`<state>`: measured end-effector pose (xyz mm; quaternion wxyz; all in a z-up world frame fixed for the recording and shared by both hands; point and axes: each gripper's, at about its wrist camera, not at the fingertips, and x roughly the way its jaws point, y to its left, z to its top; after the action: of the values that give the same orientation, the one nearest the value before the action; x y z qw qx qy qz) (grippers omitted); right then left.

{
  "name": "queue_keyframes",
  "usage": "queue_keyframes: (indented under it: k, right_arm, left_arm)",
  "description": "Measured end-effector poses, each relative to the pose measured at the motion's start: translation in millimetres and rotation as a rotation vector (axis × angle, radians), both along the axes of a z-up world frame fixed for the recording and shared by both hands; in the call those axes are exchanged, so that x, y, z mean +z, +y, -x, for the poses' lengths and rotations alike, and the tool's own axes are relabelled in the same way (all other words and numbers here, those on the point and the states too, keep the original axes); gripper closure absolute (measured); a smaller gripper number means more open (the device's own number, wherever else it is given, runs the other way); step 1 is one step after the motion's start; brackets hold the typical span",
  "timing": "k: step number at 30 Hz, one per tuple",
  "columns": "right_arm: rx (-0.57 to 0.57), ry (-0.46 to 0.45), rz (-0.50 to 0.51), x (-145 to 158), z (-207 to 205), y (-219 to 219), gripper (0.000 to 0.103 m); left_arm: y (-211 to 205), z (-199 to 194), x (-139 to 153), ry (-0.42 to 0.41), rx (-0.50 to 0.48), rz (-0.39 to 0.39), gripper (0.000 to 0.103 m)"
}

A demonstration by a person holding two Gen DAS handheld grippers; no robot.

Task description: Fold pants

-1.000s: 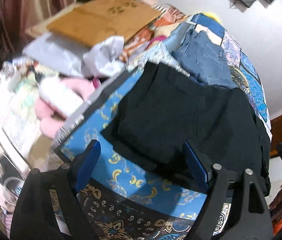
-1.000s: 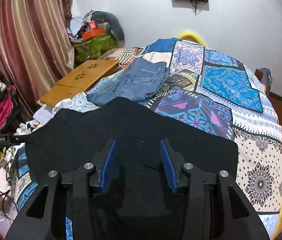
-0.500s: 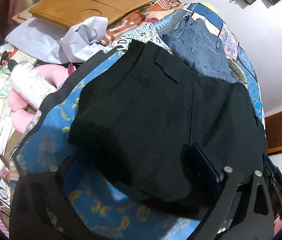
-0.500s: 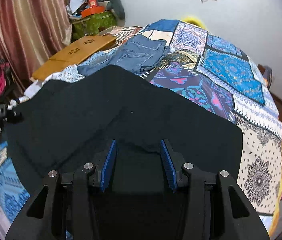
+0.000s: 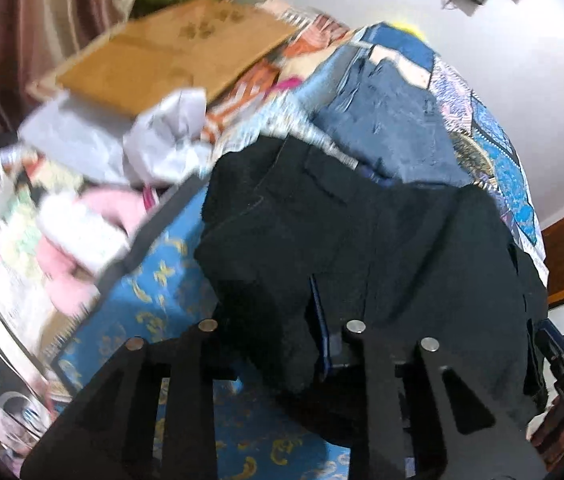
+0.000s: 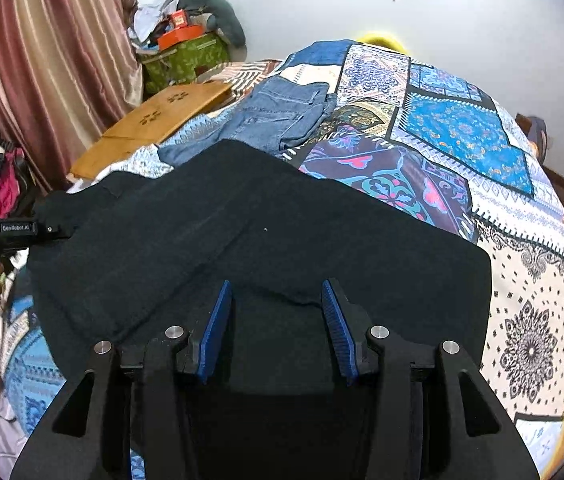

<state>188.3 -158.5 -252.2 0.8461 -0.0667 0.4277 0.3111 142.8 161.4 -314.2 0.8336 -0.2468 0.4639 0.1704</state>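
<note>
Two grippers work the black pants (image 6: 265,240), which lie spread across the near edge of the bed (image 6: 530,320). Our left gripper (image 5: 282,312) has just been closing; its fingers now pinch a bunched fold of the pants at the bed's left edge, fabric draped over them. Our right gripper (image 6: 277,320) sits at the near edge with fingers partly apart, black cloth lying between the blue pads (image 6: 213,332); we can't tell if they press it. Folded jeans (image 6: 282,116) lie beyond the pants.
</note>
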Motion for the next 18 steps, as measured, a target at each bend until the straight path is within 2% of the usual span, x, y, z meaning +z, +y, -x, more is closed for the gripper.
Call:
queue_keyframes:
  k: [5,11,14,18]
  right_arm:
    - [-0.041,-0.012,-0.027,9,2,-17,0.059]
    - [-0.128,-0.020,-0.071,19,5,-54,0.059]
    - [-0.176,-0.014,-0.088,20,6,-76,0.059]
    - [-0.240,-0.011,-0.090,19,10,-108,0.058]
  left_arm:
    - [-21,-6,51,-0.106,-0.059,-0.133,0.079]
    - [-71,-16,119,-0.268,-0.177,-0.278,0.080]
    - [-98,-23,144,-0.332,-0.257,-0.291,0.081]
    - [-133,-38,161,-0.368,-0.364,-0.290,0.082]
